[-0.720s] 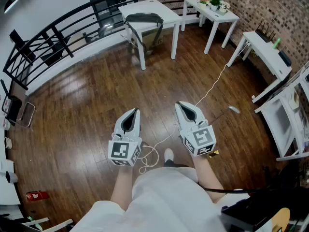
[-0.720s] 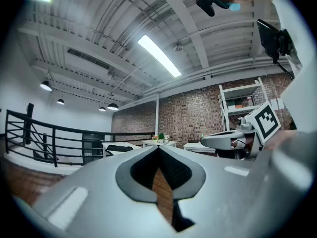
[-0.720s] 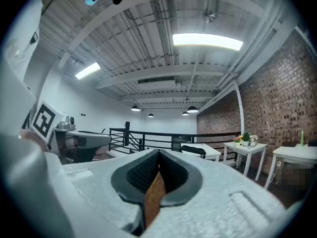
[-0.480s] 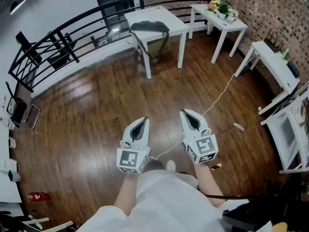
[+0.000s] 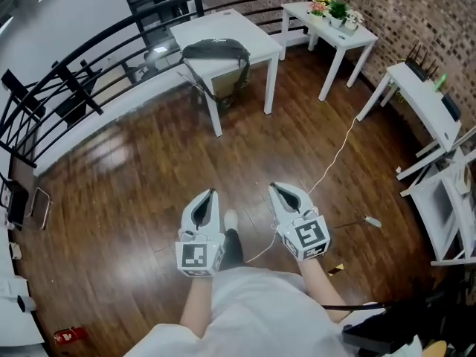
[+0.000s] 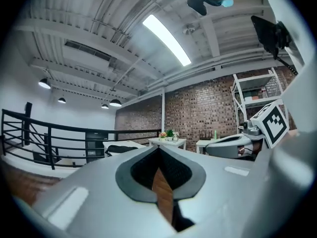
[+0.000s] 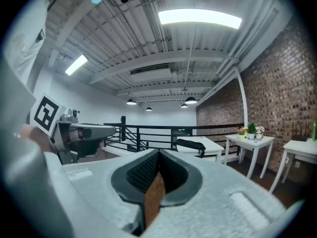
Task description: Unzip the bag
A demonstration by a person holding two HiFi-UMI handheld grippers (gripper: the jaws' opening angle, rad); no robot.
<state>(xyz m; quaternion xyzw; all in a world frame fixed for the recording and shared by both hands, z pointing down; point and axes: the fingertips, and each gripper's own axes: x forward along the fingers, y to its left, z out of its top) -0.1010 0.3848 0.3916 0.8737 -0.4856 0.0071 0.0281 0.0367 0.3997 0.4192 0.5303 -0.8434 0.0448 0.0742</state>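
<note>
Both the left gripper (image 5: 209, 198) and right gripper (image 5: 278, 192) have fingers (image 6: 99, 185) closed, empty; walk up to the bag (image 5: 216, 50) on the table (image 5: 251, 32), then open them.

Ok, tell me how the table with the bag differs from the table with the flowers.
The table with the bag has a broader top than the table with the flowers. The first carries a dark bag whose strap hangs over its edge; the second carries small potted plants. The first stands by the black railing, the second by the brick wall. Both are white.
</note>
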